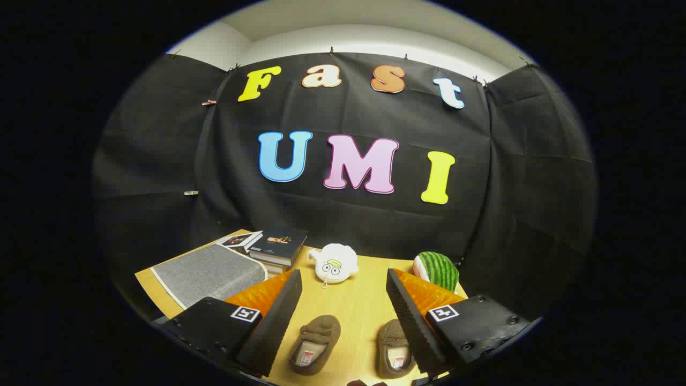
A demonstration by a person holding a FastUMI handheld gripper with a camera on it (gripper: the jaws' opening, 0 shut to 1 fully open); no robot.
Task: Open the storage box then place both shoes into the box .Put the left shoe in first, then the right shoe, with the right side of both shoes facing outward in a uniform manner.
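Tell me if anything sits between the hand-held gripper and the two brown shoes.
Nothing visible does. The hand-held gripper is open, and both brown shoes lie on bare wooden table between its fingers. The white plush toy sits beyond them.

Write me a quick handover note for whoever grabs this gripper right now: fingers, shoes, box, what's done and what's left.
Gripper: open, holding nothing, above the wooden table.
Shoes: two brown slippers side by side between the fingers, one nearer the left finger, one by the right finger.
Grey storage box: beyond the left finger, lid closed.
Done: nothing.
Left: open box, load left shoe, then right.
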